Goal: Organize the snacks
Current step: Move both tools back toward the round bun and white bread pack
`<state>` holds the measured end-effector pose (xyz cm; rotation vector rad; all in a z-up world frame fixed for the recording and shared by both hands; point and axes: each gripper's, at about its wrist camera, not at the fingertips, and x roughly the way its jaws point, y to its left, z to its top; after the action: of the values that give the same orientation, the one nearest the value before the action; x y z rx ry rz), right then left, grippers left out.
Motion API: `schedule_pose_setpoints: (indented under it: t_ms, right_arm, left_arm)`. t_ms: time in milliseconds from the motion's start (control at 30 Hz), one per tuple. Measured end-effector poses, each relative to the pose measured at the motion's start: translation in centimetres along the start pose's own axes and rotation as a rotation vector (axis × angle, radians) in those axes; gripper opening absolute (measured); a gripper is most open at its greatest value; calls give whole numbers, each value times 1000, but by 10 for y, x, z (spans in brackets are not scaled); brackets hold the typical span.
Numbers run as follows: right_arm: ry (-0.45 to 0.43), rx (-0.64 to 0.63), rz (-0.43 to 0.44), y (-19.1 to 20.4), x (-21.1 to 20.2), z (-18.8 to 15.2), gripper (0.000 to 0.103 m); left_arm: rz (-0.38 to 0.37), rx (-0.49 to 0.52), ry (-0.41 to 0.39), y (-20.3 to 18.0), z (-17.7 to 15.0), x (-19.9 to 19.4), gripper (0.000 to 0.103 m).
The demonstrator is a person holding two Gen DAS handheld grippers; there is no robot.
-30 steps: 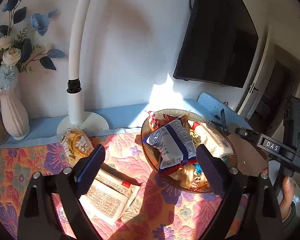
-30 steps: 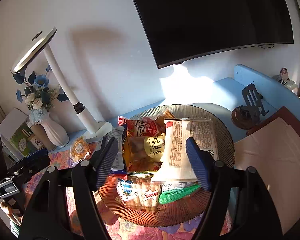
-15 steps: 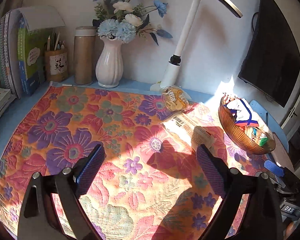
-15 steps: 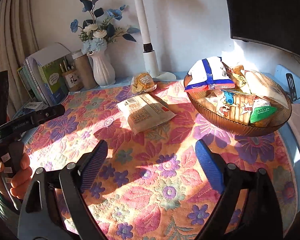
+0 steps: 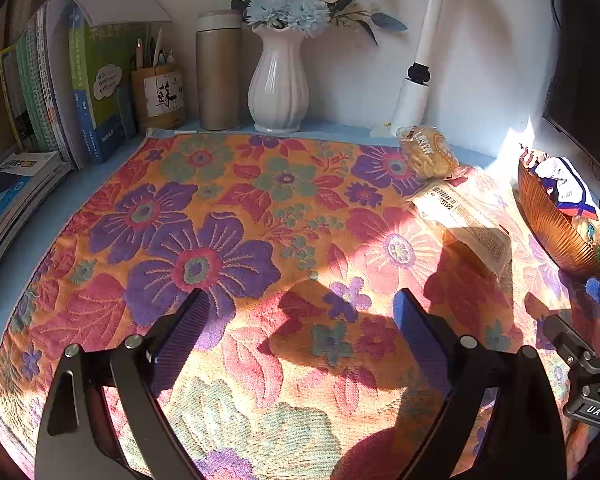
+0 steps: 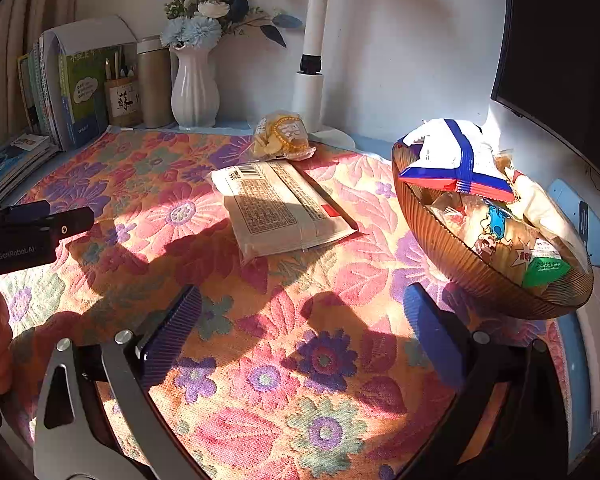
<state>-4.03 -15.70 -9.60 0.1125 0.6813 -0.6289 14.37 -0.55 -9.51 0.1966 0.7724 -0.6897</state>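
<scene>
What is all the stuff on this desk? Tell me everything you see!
Bowl: one, brown, right, full of snack packets.
Flat packet: one, beige, on the cloth, mid-desk.
Round packet: one, yellow, by the lamp base.
Cloth: one, floral orange, covering the desk.
Lamp: one, white, back.
Vase: one, white, blue flowers.
Flask: one, tan, beside the vase.
Pen cup: one, brown.
Books: several, left.
Screen: one, black, on the wall.
Left hand-held gripper: open, empty.
Right hand-held gripper: open, empty.
</scene>
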Motion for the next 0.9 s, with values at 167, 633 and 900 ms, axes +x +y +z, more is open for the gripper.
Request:
schedule_pose_setpoints:
  t_ms: [167,633,900]
  right_arm:
    - [27,42,55,-9,4,0,100]
    - [54,48,40,-9,9,-1,100]
    - [154,-23,100,-2,22,19,100]
  left_arm:
    - [28,34,-8,-7,1,1,92]
    - [24,34,-3,-7,1,1,92]
    - [-75,-16,72,4,42,-12,92]
